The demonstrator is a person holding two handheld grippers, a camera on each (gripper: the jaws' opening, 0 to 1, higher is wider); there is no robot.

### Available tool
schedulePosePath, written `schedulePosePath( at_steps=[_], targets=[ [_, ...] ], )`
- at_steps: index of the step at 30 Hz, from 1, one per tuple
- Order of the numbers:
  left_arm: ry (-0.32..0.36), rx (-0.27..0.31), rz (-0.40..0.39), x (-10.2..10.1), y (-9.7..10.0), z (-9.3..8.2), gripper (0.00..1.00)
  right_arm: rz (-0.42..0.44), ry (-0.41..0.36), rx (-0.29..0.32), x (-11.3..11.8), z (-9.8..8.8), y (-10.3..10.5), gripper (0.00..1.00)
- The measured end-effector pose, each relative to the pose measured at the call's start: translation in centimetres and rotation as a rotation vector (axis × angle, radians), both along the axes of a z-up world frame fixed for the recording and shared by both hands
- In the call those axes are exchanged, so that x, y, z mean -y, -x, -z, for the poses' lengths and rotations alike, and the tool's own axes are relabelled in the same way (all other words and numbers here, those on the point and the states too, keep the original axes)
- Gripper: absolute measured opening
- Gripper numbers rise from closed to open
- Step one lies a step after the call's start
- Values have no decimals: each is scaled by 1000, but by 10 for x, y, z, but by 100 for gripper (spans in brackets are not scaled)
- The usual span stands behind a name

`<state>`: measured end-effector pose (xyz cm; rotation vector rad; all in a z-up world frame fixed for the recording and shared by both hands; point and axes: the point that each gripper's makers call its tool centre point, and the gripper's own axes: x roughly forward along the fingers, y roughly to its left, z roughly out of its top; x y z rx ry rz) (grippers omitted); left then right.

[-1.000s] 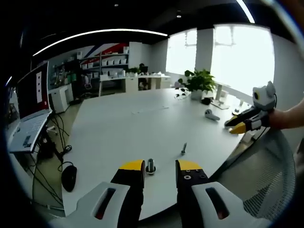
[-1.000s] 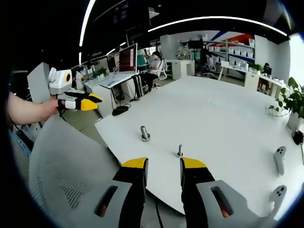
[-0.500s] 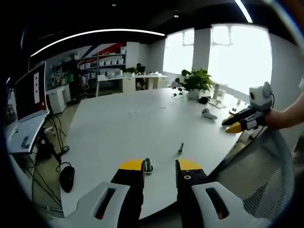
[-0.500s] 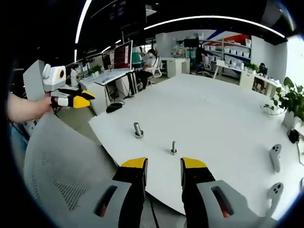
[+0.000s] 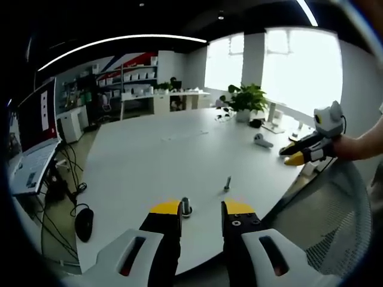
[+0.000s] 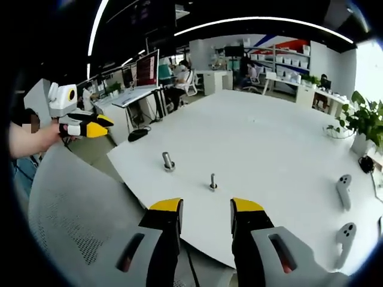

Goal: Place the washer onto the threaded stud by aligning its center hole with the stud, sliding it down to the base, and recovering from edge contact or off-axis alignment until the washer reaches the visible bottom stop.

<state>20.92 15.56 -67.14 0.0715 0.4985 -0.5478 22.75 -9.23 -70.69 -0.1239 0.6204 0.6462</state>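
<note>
Both grippers stand with jaws parted and nothing between them; the left gripper (image 5: 201,210) hovers over the near edge of the white table (image 5: 149,155), and the right gripper (image 6: 205,207) is held just off the table's edge, above a grey mesh chair back (image 6: 66,215); the threaded stud (image 6: 212,182) stands upright on the table a little beyond the right gripper, apart from it; a thicker bolt with a collar at its base (image 6: 167,161) stands to its left, and in the left gripper view that bolt (image 5: 185,207) sits just beyond the left jaw's tip, with the stud (image 5: 227,183) farther off; whether the collar is the washer I cannot tell; the right gripper view shows two white handheld controllers (image 6: 342,190) and distant desks with monitors; the left gripper view shows a laptop (image 5: 30,164), a black mouse (image 5: 84,222) on the floor among cables, a potted plant (image 5: 245,101) and bright windows; each view catches the other gripper held by a hand (image 5: 344,146).
</note>
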Motion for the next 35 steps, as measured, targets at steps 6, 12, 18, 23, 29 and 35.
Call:
schedulePosePath(
  at_steps=[6,12,18,23,29,35],
  targets=[
    [-12,-11,2,1,2,3,24,-6,1,5,-1,0,2,34],
    [-18,-14,6,0,1,5,23,-16,2,-8,-3,2,1,34],
    [-16,-12,-1,-2,1,4,23,-12,2,-11,-2,2,2,34],
    [-24,-32,17,1,2,9,23,-28,14,-21,-5,5,3,33],
    [-30,-24,15,2,3,7,23,-20,11,-30,-3,7,4,33],
    [-32,-30,22,3,4,9,23,-27,14,-32,-3,7,4,32]
  ],
)
